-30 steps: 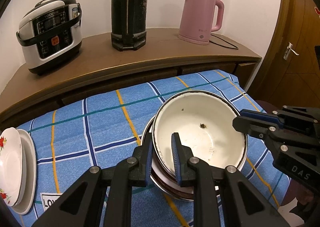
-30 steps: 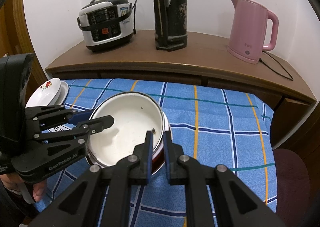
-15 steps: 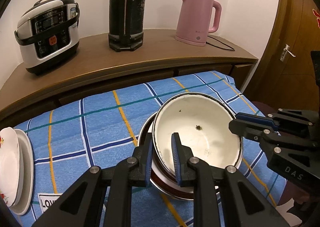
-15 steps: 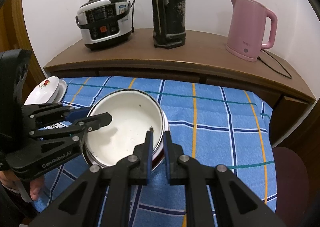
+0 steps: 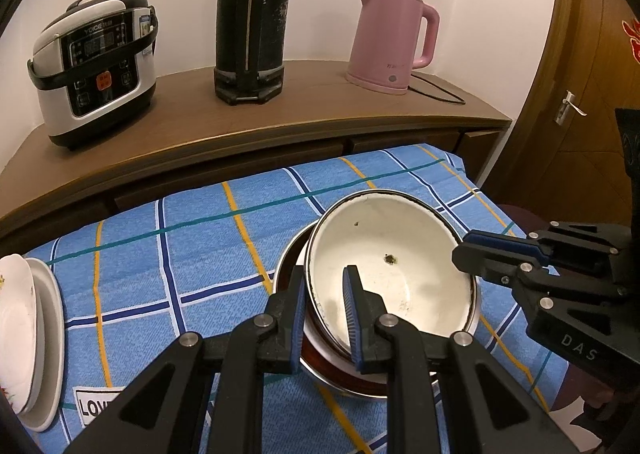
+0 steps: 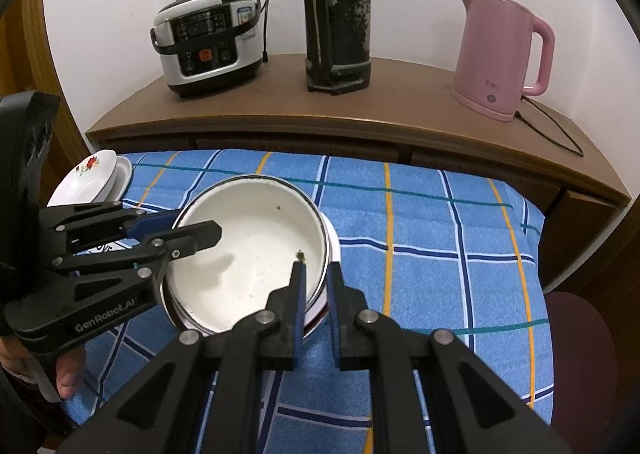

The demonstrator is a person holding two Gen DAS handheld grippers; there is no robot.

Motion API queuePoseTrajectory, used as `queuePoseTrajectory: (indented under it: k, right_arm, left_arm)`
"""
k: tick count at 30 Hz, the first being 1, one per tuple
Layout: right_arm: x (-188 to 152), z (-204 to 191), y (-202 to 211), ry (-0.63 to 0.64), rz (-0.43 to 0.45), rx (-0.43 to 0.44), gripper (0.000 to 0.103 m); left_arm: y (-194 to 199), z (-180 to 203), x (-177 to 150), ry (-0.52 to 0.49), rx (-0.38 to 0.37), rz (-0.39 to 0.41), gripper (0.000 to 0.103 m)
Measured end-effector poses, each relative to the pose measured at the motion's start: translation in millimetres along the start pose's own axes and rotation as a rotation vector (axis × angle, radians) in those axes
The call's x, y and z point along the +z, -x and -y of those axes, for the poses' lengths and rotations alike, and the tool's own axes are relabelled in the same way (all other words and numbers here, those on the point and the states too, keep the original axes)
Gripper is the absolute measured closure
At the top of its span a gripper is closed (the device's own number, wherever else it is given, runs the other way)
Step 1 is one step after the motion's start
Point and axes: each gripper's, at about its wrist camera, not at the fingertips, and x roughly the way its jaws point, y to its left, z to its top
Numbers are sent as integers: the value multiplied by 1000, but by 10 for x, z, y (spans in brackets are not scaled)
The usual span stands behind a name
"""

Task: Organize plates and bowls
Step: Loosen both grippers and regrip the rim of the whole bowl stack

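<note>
A blue checked tablecloth (image 5: pixel 192 254) covers the table below a curved wooden sideboard (image 6: pixel 400 101) carrying a black-and-silver rice cooker (image 5: pixel 94 65), a tall black flask (image 5: pixel 252 17) and a pink electric kettle (image 5: pixel 394 39). At the centre, a white enamel bowl with a dark rim (image 5: pixel 390 278) sits tilted atop a nested stack of bowls (image 5: pixel 340 374). The left gripper (image 5: pixel 324 294) and the right gripper (image 6: pixel 316 286) each pinch opposite sides of its rim, 1 finger inside and 1 outside, narrowly parted around the wall. 2 white floral plates (image 6: pixel 92 177) lie stacked at the cloth's left edge, well apart. Lifting or seating this bowl cleanly probably calls for both grips to move level and together, so the enamel neither slips nor scrapes the bowl beneath.
</note>
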Motion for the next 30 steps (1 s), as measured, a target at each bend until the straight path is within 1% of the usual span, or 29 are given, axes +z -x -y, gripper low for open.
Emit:
queuePoseTrajectory:
  k: [30]
  right_arm:
    - [-28, 13, -14, 9, 1, -9, 92]
  left_arm:
    - [9, 6, -14, -3, -10, 11, 83]
